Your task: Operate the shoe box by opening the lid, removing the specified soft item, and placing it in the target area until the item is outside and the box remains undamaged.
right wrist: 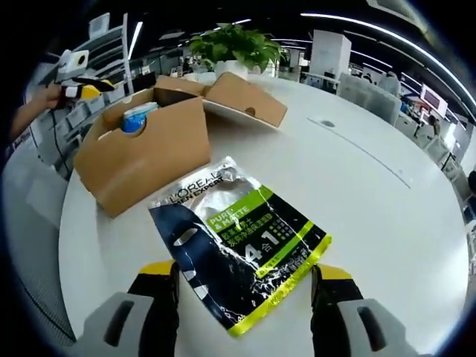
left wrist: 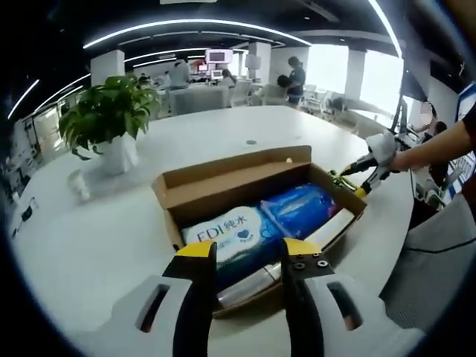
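Two views are given. In the right gripper view, the right gripper [right wrist: 244, 286] is seen at the bottom with its jaws spread wide and nothing held between them. Just beyond and between the jaws a flat foil pouch [right wrist: 239, 248] is laid on the white table [right wrist: 372, 193], outside the box. Its long axis is run diagonally, from the silver end nearest the box down to the dark, green-edged end by the jaws; the printed face is turned up. Next out, beside the pouch's silver end and apparently just apart from it, the cardboard box [right wrist: 145, 152] is seen near the table's left edge, with its lid [right wrist: 242, 100] folded open and resting flat on the table behind it. A blue-and-white pack [right wrist: 136, 117] is seen inside. Past the box a potted plant [right wrist: 236, 46] is placed, and at the far left the left gripper [right wrist: 88, 90] is held by a hand beyond the table edge.

In the left gripper view, the left gripper [left wrist: 248, 256] is seen with its jaws parted and holding nothing, poised over the near wall of the box [left wrist: 245, 171]. Inside, a white wipes pack [left wrist: 227, 234] and a blue pack [left wrist: 297, 208] are laid side by side, with a silvery edge at the near wall. At the box's far right corner the right gripper [left wrist: 349, 178] is seen, held by a gloved hand [left wrist: 385, 149]. Farther off, the plant [left wrist: 108, 111] is stood in a white pot towards the table's left edge, and office desks with people are seen beyond.
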The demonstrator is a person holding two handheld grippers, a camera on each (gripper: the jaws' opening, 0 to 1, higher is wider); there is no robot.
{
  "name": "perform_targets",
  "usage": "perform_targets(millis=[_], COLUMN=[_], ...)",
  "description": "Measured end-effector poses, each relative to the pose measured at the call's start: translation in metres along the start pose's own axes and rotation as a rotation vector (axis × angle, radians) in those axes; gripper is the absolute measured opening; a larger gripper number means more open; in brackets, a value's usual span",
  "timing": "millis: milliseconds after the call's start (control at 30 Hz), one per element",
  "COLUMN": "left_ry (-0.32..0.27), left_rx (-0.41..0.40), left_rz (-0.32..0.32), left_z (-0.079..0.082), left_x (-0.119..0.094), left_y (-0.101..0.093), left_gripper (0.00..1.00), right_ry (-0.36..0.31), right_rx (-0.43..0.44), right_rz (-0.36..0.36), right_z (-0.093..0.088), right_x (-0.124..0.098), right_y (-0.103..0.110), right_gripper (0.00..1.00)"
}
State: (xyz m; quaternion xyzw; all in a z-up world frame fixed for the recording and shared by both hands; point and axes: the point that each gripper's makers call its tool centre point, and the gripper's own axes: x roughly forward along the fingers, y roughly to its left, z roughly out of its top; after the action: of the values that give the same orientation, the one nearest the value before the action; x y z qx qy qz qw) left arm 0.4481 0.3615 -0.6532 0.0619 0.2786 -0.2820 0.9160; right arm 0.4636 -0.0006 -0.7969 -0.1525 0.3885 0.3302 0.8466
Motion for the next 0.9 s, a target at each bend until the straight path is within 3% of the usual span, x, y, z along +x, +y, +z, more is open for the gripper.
perform_targets(millis=[500, 900], left_ry=[0.027, 0.091], left_rx=[0.065, 0.182], left_rz=[-0.017, -0.083], left_z=[0.0, 0.0], left_x=[0.007, 0.021], left_y=[0.007, 0.007], left_gripper=[0.35, 0.39], right_ry=[0.001, -0.036], right_rx=[-0.012, -0.03], right_rz=[-0.018, -0.028], right_z=[0.0, 0.017], right_x=[-0.005, -0.028], right_y=[0.0, 0.005], right_gripper=[0.71, 0.75])
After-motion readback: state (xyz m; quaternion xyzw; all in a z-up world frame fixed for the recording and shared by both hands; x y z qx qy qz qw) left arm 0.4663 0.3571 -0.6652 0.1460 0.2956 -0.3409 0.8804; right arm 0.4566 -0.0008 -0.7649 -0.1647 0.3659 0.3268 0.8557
